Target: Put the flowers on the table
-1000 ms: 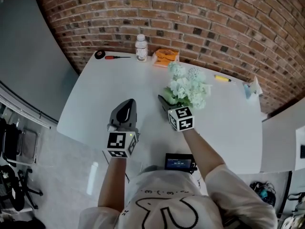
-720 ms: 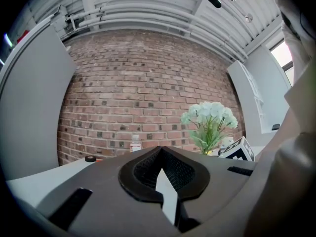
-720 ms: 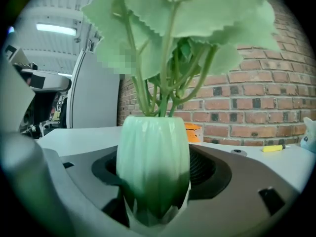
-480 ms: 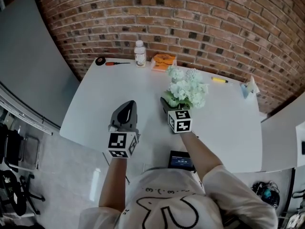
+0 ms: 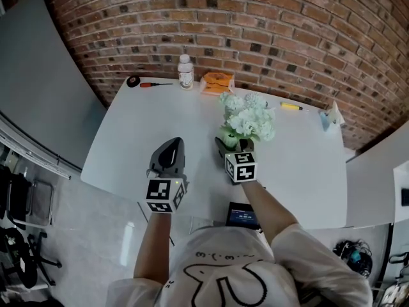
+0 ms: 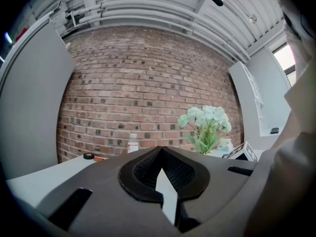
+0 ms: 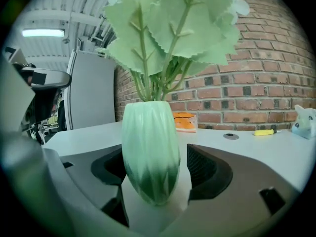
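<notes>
White table, vase between fingers, contact unclear

flowers on table, bottle behind — leftward

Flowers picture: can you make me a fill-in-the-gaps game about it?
1. The flowers stand in a vase coloured ___.
2. The vase is between the jaws of the ___ gripper.
3. The wall behind the table is built of ___.
4. The left gripper has ___ between its jaws.
Missing words: green; right; bricks; nothing.
</notes>
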The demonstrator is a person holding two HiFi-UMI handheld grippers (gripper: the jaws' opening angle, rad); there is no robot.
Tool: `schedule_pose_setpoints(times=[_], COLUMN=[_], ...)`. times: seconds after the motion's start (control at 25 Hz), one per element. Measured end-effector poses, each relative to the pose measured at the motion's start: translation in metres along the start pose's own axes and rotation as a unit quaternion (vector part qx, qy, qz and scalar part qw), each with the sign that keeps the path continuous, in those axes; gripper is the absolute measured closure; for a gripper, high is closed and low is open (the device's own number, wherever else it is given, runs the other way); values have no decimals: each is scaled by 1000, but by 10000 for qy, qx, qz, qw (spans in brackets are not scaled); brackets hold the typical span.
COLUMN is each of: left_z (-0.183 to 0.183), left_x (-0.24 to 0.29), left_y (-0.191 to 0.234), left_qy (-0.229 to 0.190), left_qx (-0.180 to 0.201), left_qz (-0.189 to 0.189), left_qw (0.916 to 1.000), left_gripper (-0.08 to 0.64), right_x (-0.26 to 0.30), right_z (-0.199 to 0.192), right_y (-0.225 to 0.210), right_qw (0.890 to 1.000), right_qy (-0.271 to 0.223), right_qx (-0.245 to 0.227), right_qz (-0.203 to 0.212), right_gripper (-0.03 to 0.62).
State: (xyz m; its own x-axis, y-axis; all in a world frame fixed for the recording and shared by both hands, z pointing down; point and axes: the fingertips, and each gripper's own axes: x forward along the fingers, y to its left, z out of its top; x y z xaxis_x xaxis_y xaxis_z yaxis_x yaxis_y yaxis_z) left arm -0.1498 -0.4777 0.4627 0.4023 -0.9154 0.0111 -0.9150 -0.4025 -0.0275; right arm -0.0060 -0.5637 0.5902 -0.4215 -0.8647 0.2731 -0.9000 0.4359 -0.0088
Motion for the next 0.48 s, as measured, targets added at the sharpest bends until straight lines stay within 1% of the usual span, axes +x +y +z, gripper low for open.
schedule_pose_setpoints(times=[0.16,0.48], left_z=[5,3], left_x=[-5,-17], left_y=[-5,-13], left_qy=[88,225], left_qx=[-28,-121], left_qz=[-32,-15], left_qw=[10000,9997], left_gripper=[551,551], right_x=[-11,-29], right_z=[-10,-25], right_y=[0,-2], right_qw=[9997,9986], right_qy=[249,513], right_qx=[39,129], right_qz=[27,-24], right_gripper=[304,304])
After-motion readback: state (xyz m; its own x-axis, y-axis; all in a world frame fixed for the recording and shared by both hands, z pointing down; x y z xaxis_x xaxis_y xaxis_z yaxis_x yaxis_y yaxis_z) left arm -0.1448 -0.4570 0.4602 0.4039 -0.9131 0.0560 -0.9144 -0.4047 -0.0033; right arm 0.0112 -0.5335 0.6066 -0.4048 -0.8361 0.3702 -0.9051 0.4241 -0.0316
